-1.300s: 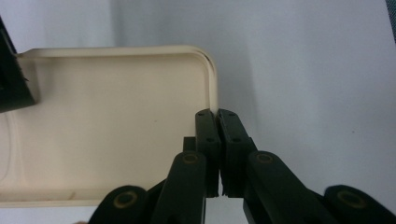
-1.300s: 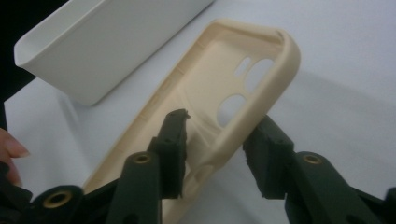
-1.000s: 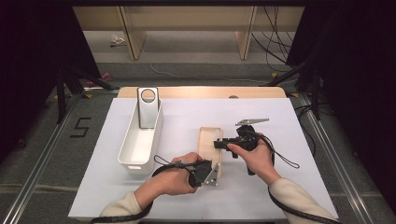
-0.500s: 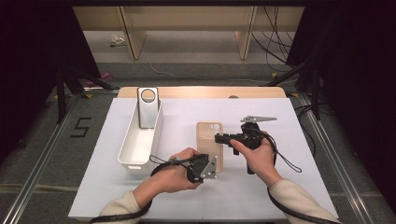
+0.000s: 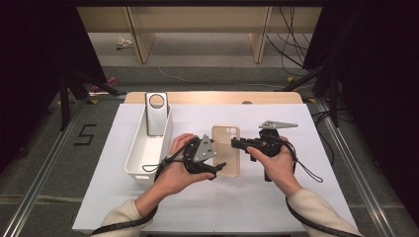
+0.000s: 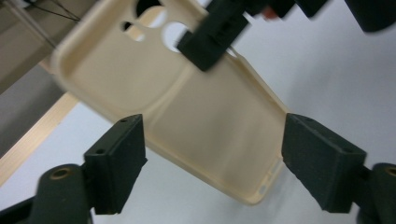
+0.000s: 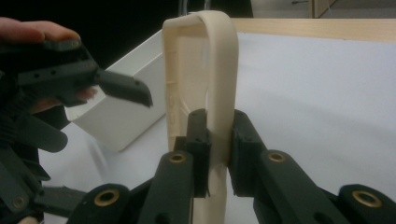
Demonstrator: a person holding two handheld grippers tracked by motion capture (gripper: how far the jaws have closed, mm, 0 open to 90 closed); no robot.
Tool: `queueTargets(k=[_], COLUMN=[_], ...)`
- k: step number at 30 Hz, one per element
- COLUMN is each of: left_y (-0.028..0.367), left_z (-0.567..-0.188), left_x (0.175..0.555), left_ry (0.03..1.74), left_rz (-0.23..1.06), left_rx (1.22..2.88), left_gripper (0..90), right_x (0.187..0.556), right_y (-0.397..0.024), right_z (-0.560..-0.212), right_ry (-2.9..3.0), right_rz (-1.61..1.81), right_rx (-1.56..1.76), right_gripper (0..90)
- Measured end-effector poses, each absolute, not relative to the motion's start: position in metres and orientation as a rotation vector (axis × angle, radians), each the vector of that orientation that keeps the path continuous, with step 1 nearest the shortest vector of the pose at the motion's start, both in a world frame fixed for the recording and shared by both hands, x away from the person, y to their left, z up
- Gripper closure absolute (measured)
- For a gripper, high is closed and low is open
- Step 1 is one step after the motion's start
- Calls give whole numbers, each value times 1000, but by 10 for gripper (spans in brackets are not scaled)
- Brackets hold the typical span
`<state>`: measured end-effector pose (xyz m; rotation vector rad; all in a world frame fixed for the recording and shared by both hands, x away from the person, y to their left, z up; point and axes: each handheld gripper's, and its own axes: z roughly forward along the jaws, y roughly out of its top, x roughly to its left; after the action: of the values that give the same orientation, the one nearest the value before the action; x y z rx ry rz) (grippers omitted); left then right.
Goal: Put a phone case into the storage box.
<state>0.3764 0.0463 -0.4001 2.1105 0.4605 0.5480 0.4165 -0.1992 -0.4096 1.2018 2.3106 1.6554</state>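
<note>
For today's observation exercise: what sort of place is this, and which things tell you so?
Probably a lab or workshop set up for recording. A table under a white sheet stands between dark curtains, loose cables run across the floor, and a "5" is marked beside the table.

Black right gripper (image 7: 217,144) at bottom centre, clamped on edge of cream phone case (image 7: 205,74) standing upright. Left gripper (image 7: 79,77) and white bin (image 7: 121,107) at frame left.
</note>
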Motion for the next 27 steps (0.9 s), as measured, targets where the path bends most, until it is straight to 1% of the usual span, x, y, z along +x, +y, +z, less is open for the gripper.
queueTargets(k=[2, 4, 9, 12, 22, 25, 27], left_y=[50, 54, 63, 67, 69, 67, 66], left_z=[-399, -399, -396, -394, -388, -389, -390], left_x=[379, 383, 388, 390, 400, 405, 406], left_ry=[522, 583, 672, 716, 822, 865, 887], left_rz=[525, 511, 481, 478, 400, 365, 350], left_rx=[2056, 2008, 1921, 1881, 1798, 1772, 1764], left_gripper=[158, 156, 222, 273, 532, 594, 616], right_x=[416, 416, 415, 415, 412, 411, 410], right_y=[-200, -200, -201, -201, -197, -196, -195], right_z=[-410, -410, -410, -410, -410, -409, -408], right_ry=[2309, 2308, 2299, 2299, 2292, 2292, 2292], right_rz=[1653, 1650, 1662, 1668, 1671, 1668, 1668], right_rx=[1198, 1186, 1165, 1151, 1108, 1098, 1095], right_gripper=[811, 811, 810, 809, 809, 810, 810])
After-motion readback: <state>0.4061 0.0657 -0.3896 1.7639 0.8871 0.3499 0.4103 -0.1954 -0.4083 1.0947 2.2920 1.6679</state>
